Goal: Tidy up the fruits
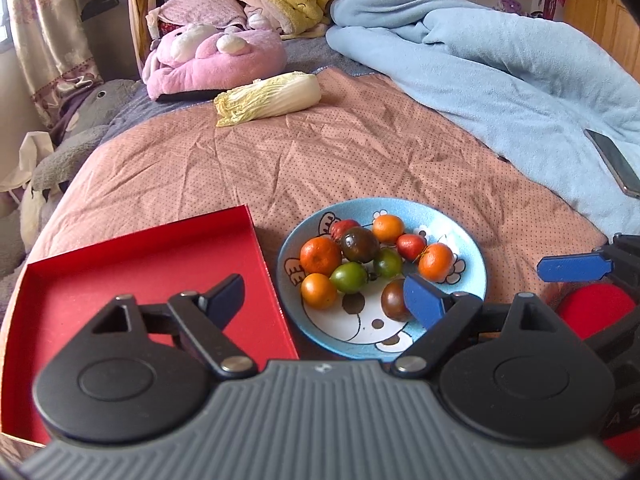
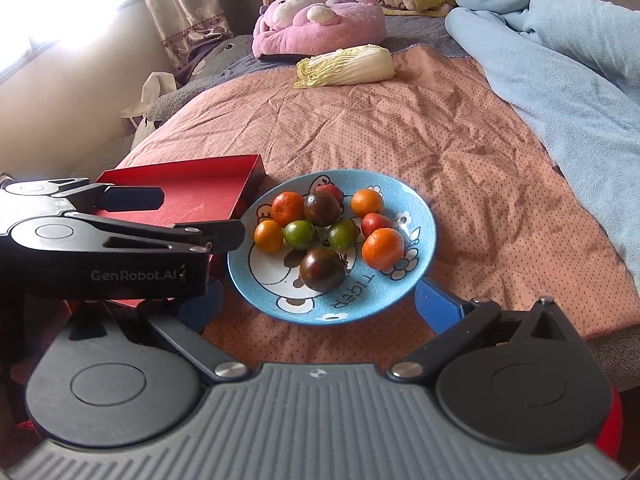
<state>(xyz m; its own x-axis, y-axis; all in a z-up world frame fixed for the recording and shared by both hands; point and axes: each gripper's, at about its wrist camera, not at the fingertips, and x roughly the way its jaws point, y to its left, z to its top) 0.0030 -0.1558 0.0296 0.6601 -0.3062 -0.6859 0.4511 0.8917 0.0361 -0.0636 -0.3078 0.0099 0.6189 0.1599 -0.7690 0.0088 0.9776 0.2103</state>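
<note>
Plate [image 2: 416,280]: one, blue with cartoon print, on the pink dotted bedspread [image 2: 440,128], just right of the red tray.
Fruit on plate: ten pieces, all on the plate.
Oranges [image 2: 383,249]: four small ones, spread around the pile.
Dark tomatoes [image 2: 322,270]: two; one near the plate's near edge apart from the pile, one in the pile's middle.
Green tomatoes [image 2: 299,234]: two, side by side.
Red fruits [image 2: 375,222]: two small ones on the far side.
Tray [image 1: 120,264]: one, red, nothing in it.
Left gripper [image 1: 324,300]: fingers spread wide, nothing held; one finger over the tray, the other over the plate's near edge beside a dark tomato.
Right gripper [image 2: 320,312]: fingers wide apart either side of the plate's near rim, holding nothing; contact with the rim can't be told.
Cabbage [image 1: 268,98]: one, far up the bed.
Phone [image 1: 614,162]: one, on the blue blanket [image 1: 500,64].
</note>
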